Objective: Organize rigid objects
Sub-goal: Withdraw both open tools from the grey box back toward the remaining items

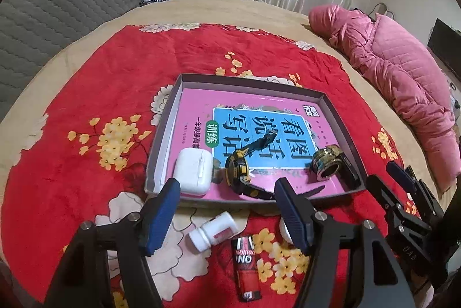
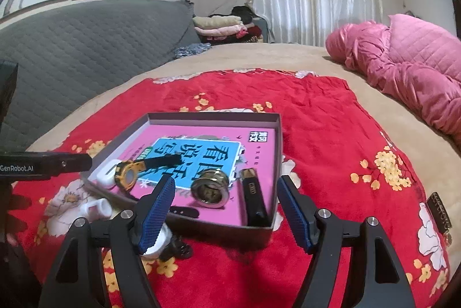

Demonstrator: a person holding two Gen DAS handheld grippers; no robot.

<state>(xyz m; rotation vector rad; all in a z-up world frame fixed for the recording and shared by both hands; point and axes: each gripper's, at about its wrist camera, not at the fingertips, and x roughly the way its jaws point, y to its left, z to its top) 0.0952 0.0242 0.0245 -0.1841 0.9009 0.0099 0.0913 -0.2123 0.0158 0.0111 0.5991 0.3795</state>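
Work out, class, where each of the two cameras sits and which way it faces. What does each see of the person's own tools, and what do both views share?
Left wrist: sits on the left tool, facing forward over the tray; its open fingers frame a white bottle, and the right tool shows at right.
Right wrist: sits on the right tool, open, facing the tray's near corner; the left tool's black arm shows at left.
Shared: tray, watch, earbud case, pink jacket.

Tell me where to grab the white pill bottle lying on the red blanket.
Grip the white pill bottle across its round body, coming from above. It lies on its side outside the tray, cap toward the left gripper, whose open jaws already stand either side of it.
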